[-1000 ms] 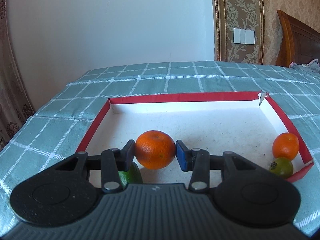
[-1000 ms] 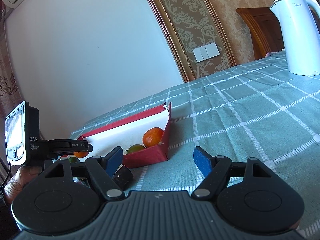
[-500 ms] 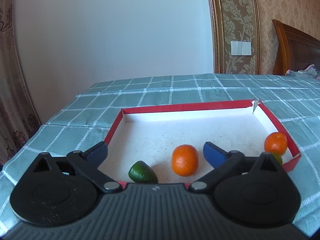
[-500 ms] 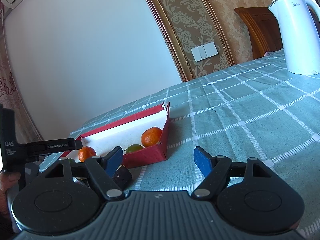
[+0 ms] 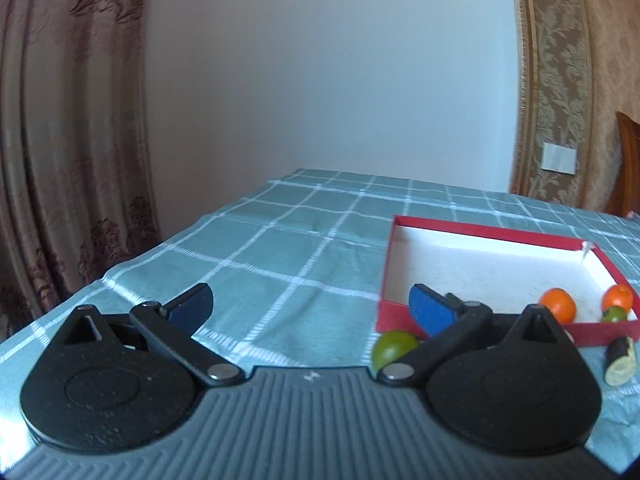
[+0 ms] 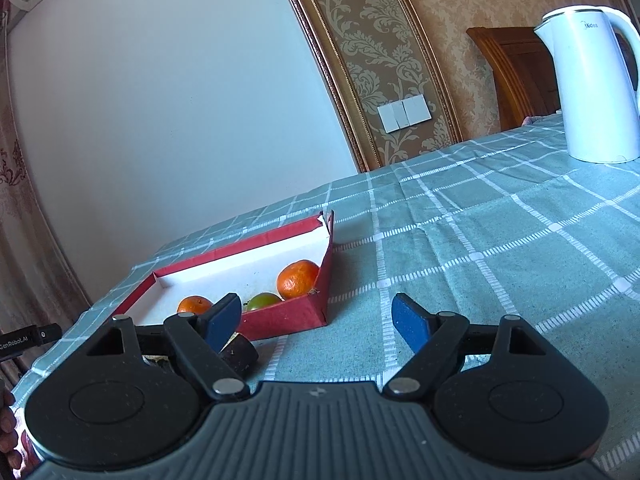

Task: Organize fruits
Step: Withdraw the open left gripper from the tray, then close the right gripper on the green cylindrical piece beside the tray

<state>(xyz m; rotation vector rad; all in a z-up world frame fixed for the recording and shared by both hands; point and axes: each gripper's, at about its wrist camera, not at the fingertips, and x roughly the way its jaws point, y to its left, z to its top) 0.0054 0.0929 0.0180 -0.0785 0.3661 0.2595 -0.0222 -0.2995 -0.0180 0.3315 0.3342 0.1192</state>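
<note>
Inside the red tray (image 5: 476, 234) lie two oranges (image 5: 557, 304) and a green fruit (image 5: 615, 314). Just outside its near wall, another green fruit (image 5: 394, 346) rests on the table (image 5: 280, 248). Left gripper (image 5: 310, 306) and right gripper (image 6: 318, 322) both have jaws wide with nothing between; the right's have just been opening.

The left gripper (image 5: 312, 310) fills the lower part of the left wrist view, its two black arms splayed wide and its blue-padded fingers (image 5: 430, 314) far apart with nothing between them; its jaws have just been opening. It points slightly downward, level across the frame. The right gripper (image 6: 318, 322) sits likewise along the bottom of the right wrist view, jaws apart and empty, pads (image 6: 410, 322) angled outward; its jaws have just been opening a little further. At the far left edge of the right wrist view a black bar of the left gripper pokes in, and below it, in the lower left corner, part of the person's hand (image 6: 7, 420) shows.
</note>
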